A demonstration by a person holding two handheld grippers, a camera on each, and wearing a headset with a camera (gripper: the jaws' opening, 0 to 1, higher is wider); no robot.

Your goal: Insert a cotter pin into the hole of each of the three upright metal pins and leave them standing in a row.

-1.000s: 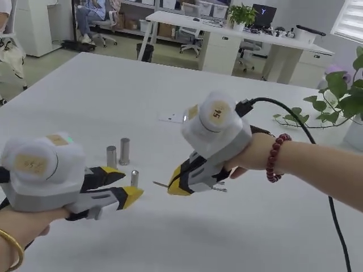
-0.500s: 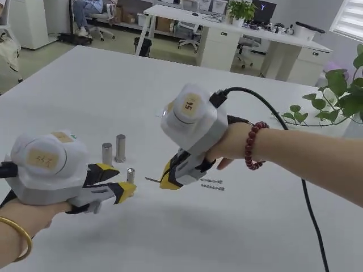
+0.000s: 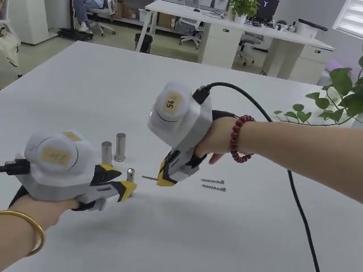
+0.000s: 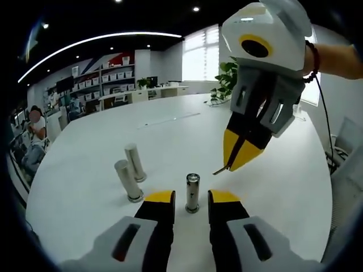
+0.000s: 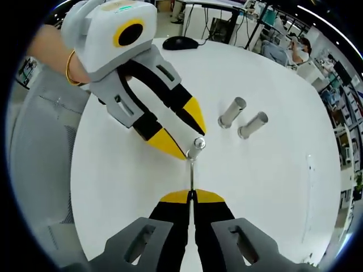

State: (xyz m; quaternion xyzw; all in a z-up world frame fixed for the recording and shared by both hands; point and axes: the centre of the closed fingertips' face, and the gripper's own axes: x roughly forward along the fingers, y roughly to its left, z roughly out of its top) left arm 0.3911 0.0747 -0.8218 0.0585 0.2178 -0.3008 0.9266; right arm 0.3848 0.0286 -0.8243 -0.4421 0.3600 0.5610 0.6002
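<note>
Three metal pins point(image 3: 120, 146) upright on table point(image 3: 227, 226); left gripper point(image 3: 127, 181) parted astride shortest pin point(image 4: 193, 192), right gripper point(image 5: 193, 195) clamped on cotter pin point(image 5: 192, 175) beside it.

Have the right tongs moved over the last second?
Yes. The right tongs edged left, away from the spare cotter pins on the table, bringing their cotter pin nearer the short metal pin.

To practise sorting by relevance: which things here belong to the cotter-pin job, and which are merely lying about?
Job: short metal pin, two taller metal pins, cotter pin held by right hand-held gripper, spare cotter pins, left hand-held gripper.
Lying about: potted plant, office desks, office chair.
</note>
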